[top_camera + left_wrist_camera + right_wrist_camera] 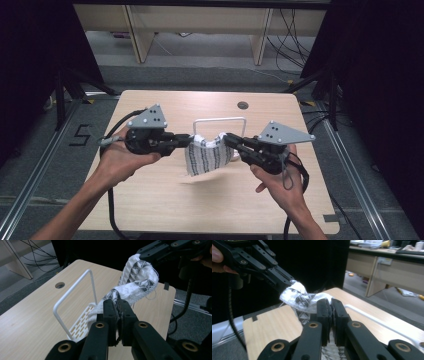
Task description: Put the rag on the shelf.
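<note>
My left tool (pixel 186 141) & right tool (pixel 229 139), each clamped on a cloth (pixel 207 157) corner, hold it above desk (pixel 150 195), near white rack (pixel 220 120).

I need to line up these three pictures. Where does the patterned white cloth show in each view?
High view: the cloth hangs at centre, between both grippers, above the table.
Left gripper view: centre to upper right, running from the near jaws.
Right gripper view: left of centre, above the near jaws.
Shared landmark: the white wire rack.
</note>
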The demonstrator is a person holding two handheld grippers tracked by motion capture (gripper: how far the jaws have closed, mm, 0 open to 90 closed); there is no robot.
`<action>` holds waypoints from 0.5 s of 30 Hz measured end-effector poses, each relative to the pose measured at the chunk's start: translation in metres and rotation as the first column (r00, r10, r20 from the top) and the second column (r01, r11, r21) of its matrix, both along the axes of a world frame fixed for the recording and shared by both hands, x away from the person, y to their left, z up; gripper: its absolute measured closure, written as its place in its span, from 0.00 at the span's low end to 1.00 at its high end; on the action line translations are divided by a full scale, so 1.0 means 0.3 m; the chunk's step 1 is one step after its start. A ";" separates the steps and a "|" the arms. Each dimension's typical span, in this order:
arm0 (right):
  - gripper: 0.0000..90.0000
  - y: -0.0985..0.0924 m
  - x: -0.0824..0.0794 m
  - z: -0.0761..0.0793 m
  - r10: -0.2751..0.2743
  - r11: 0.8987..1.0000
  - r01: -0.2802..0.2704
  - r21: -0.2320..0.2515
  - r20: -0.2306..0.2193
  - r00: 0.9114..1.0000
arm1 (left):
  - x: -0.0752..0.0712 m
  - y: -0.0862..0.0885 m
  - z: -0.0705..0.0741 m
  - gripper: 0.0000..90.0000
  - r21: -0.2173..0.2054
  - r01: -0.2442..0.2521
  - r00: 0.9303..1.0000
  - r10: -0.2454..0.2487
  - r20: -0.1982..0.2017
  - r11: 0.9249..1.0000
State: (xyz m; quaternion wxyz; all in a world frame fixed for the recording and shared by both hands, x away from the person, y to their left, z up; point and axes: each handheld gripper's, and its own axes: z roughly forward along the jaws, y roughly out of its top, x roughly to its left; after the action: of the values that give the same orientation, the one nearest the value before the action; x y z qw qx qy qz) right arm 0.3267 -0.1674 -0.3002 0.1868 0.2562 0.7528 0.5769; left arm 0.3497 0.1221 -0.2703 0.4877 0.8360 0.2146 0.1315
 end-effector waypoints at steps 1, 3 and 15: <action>0.96 -0.006 0.006 0.003 -0.005 1.000 0.005 0.007 0.000 1.000 | 0.010 -0.006 0.007 0.95 0.002 -0.002 1.000 0.002 -0.001 1.000; 0.96 -0.019 0.015 0.012 -0.024 1.000 0.024 0.016 0.011 1.000 | 0.030 -0.020 0.014 0.95 -0.005 -0.005 1.000 0.005 -0.003 1.000; 0.96 -0.065 0.105 0.049 -0.090 0.996 0.089 0.028 0.019 0.996 | 0.146 -0.078 0.048 0.95 -0.033 -0.043 0.999 0.043 -0.014 0.999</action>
State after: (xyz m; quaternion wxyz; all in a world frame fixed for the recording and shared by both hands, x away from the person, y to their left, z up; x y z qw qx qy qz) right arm 0.3583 -0.1870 -0.2856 0.2167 0.2864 0.7306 0.5808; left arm 0.3935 0.0987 -0.2560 0.4973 0.8237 0.2379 0.1330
